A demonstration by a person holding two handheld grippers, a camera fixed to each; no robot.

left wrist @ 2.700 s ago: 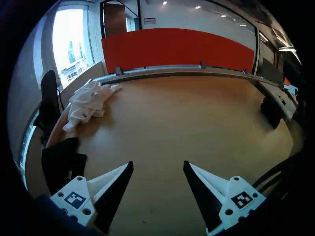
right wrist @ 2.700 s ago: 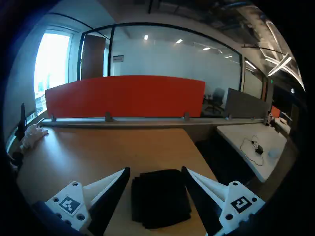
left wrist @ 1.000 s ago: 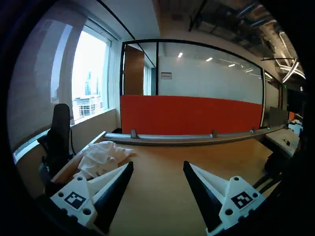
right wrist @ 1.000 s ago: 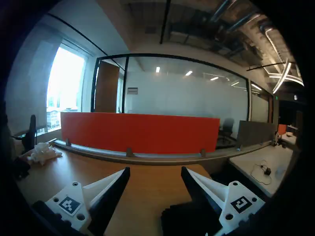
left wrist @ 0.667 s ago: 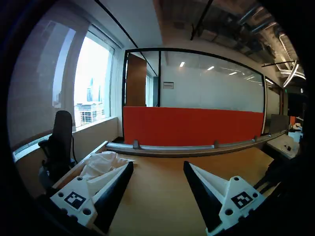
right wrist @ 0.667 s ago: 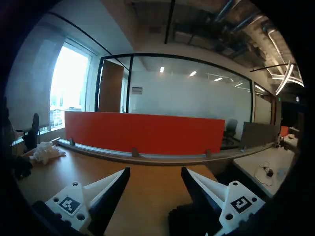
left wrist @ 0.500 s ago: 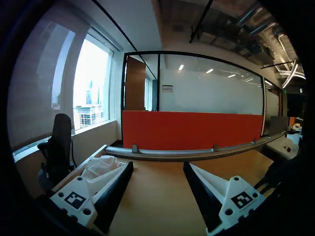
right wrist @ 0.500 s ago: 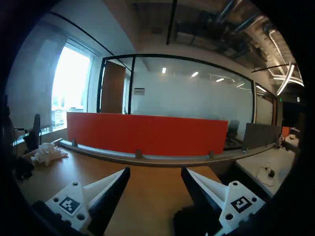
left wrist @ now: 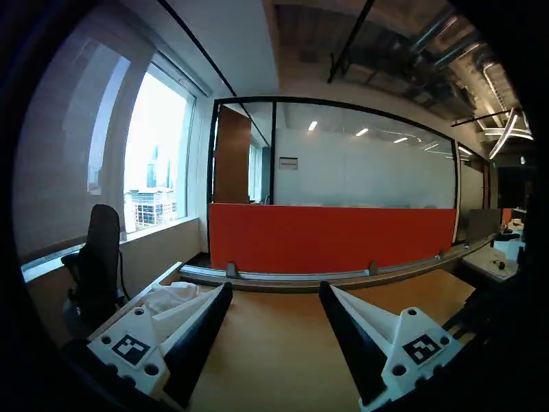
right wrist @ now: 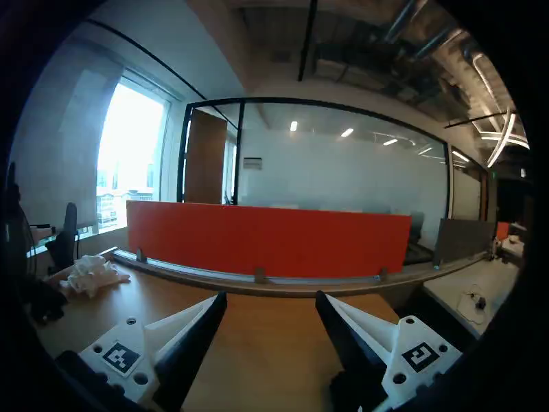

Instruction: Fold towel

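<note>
Counts: 1 crumpled white towel [right wrist: 92, 273], far left on the table [right wrist: 274, 364]. 1 dark item [right wrist: 341, 396], near right, mostly hidden. 1 orange divider [right wrist: 274, 240]. 1 black chair [left wrist: 96, 264]. 1 second table [right wrist: 466, 288], far right. 2 tools, left tool [left wrist: 274, 288] and right tool [right wrist: 271, 295], 2 fingers each.

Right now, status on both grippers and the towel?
Left gripper open, empty. Right gripper open, empty. Crumpled white cloth towel untouched, far left on wooden desk. Path looks open.
</note>
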